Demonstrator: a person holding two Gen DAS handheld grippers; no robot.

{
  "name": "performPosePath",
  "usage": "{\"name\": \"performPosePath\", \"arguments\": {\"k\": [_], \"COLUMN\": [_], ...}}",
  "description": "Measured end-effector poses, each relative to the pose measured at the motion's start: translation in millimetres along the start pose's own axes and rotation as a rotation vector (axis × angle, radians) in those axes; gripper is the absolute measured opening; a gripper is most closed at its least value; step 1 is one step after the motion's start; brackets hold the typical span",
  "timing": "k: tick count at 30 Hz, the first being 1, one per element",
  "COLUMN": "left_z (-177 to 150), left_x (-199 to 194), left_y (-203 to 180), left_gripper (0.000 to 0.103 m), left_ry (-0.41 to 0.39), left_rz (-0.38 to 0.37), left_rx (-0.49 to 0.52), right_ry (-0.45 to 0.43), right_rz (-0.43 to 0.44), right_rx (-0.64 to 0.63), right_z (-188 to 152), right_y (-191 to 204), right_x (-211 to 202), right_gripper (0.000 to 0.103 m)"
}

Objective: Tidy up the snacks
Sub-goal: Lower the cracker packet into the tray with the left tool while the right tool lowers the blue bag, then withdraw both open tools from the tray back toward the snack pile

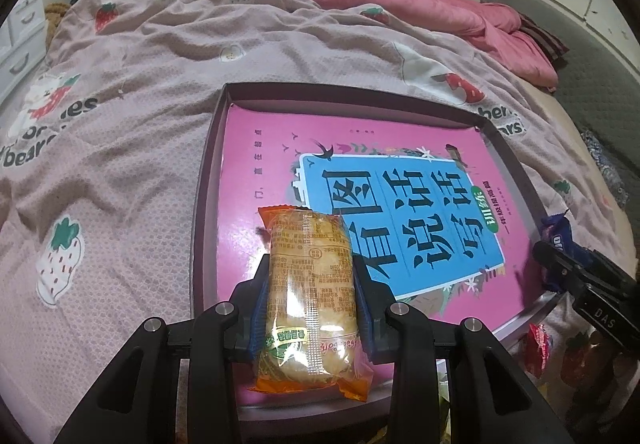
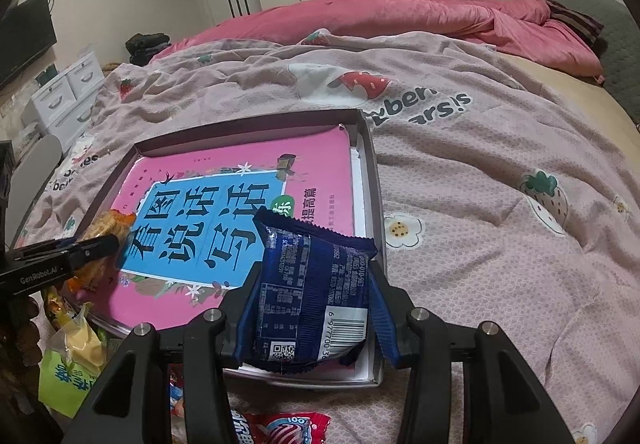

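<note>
orange snack pack [image 1: 310,296] at lower centre, pinched in left gripper [image 1: 310,284] jaws over tray [image 1: 204,180]. blue snack pack [image 2: 312,296] pinched by right gripper [image 2: 312,304]. best lowered flat, side by side, onto pink book [image 1: 256,164].

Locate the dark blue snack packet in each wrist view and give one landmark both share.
Left wrist view: the dark blue snack packet sits at the right edge, in the right gripper.
Right wrist view: low centre, clamped between the fingers.
Shared landmark: the pink book in the tray.
</note>
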State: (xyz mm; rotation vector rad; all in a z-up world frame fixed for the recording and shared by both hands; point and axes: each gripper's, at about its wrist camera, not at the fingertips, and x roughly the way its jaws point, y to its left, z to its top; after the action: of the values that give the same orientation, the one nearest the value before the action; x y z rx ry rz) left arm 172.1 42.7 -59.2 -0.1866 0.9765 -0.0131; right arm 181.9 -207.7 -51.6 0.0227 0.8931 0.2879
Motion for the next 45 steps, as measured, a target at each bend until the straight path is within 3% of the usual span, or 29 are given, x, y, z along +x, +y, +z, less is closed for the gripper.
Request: {"name": "performPosePath", "arguments": {"k": [13,17,27,45], "left_z": [0.6,2.0,4.1,5.8], "left_x": [-4.4,-9.1,-19.0,-57.2], "left_y": [-1.2,-1.6,-3.6,-9.3], "left_gripper": [0.041,0.049,0.054,0.061], "left_ry": [-0.005,-0.013,-0.029,-0.089], "left_rz": [-0.012,-0.021,-0.027,-0.043], "left_rx": [0.0,-0.003,-0.001,0.006], "right_ry": [-0.002,-0.003,-0.014,-0.115], "right_rz": [0.013,0.013,-0.005,0.05], "right_rx": [0.003,0.003,-0.02,-0.058], "right_z": [-0.3,-0.1,0.8,7.2], "right_y": [0.2,0.2,4.0,12.4], "right_x": [-0.3,-0.3,-3.0,-34.1], "right_gripper": [0.049,0.05,0.051,0.055]}}
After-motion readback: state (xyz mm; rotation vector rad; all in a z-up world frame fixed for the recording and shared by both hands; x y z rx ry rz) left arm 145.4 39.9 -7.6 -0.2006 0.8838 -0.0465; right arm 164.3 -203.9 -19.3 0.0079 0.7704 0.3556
